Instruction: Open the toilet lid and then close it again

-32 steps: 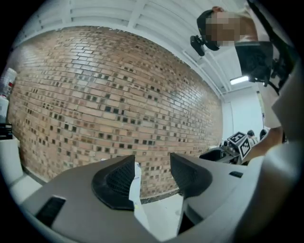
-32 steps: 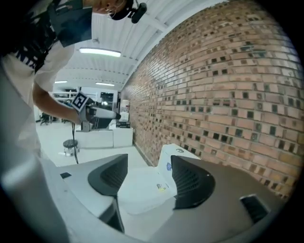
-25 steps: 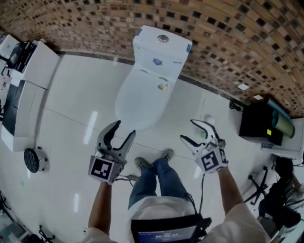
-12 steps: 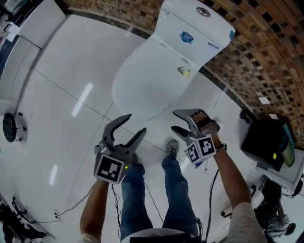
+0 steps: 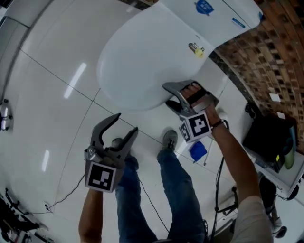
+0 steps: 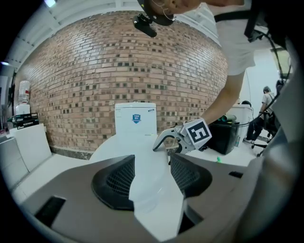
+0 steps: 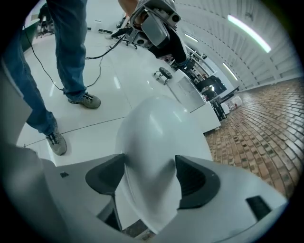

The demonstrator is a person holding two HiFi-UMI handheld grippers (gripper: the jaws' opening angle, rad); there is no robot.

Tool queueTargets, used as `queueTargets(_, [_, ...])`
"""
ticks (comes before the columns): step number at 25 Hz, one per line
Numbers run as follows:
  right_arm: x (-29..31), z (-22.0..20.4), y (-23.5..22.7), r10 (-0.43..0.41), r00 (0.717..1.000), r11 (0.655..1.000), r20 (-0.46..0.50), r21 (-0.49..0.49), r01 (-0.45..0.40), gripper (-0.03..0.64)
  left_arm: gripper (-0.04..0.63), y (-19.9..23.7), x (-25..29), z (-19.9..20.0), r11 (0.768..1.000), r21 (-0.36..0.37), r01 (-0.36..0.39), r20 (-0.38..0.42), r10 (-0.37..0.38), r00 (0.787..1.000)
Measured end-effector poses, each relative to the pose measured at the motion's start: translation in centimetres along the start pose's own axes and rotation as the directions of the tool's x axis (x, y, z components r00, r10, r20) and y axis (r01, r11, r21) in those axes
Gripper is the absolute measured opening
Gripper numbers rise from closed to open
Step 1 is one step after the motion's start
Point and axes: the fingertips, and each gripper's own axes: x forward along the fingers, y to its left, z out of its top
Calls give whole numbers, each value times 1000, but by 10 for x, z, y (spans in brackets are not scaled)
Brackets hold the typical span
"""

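Note:
The white toilet has its lid down, in front of the tank. My right gripper is at the lid's near right rim, one finger above the edge and one below it. Its jaws have just been opening. In the right gripper view the lid fills the gap between the pads, and I see no clear press on it. My left gripper hangs open over the floor in front of the bowl, holding nothing. In the left gripper view it points at the lid and the tank.
The person's legs and a shoe stand just in front of the bowl. A blue object and cables lie on the white tiles. A black box sits at the right by the brick wall. A white cabinet stands left.
Both grippers have come down toward the toilet. The right one rolled over and moved onto the lid's right rim. The left one sank in front of the bowl, still open.

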Motion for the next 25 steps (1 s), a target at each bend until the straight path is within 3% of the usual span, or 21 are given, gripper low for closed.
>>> queueTargets(6, [2, -2, 2, -12, 1000, 1000, 8, -25, 12, 345, 229, 20, 1, -9, 995, -52, -82, 26, 84, 996])
queueTargets(10, [-3, 0, 2, -6, 1000, 1000, 23, -17, 6, 275, 229, 28, 3, -16, 991, -70, -111, 17, 113, 993])
queueTargets(14, [-6, 3, 1, 13, 999, 1000, 31, -3, -13, 247, 229, 24, 2, -18, 991, -77, -109, -1, 110, 994])
queueTargets(16, [-11, 3, -3, 16, 999, 1000, 41, 16, -16, 239, 229, 22, -1, -18, 978, -184, -101, 19, 106, 994])
queueTargets(17, [-16, 3, -7, 16, 999, 999, 51, 34, -18, 238, 229, 22, -3, -19, 955, -286, -83, 42, 98, 994])
queueTargets(18, [-22, 4, -12, 18, 998, 998, 65, 55, -22, 235, 229, 22, -6, -20, 909, -415, -45, 79, 86, 993])
queueTargets(19, [-28, 4, -17, 21, 997, 997, 80, 76, -27, 232, 230, 24, -8, -22, 831, -556, 14, 133, 73, 988])
queueTargets(21, [-40, 6, -27, 24, 994, 994, 106, 106, -35, 229, 232, 29, -10, -25, 609, -776, 166, 268, 80, 960])
queueTargets(22, [-45, 6, -31, 21, 993, 993, 115, 115, -35, 225, 232, 33, -8, -27, 514, -825, 233, 324, 95, 941])
queueTargets(23, [-50, 7, -34, 17, 992, 992, 122, 123, -32, 221, 233, 36, -4, -29, 451, -846, 284, 366, 104, 925])
queueTargets(25, [-56, 7, -38, 8, 991, 990, 132, 135, -26, 215, 233, 42, 8, -31, 372, -851, 370, 433, 101, 895])
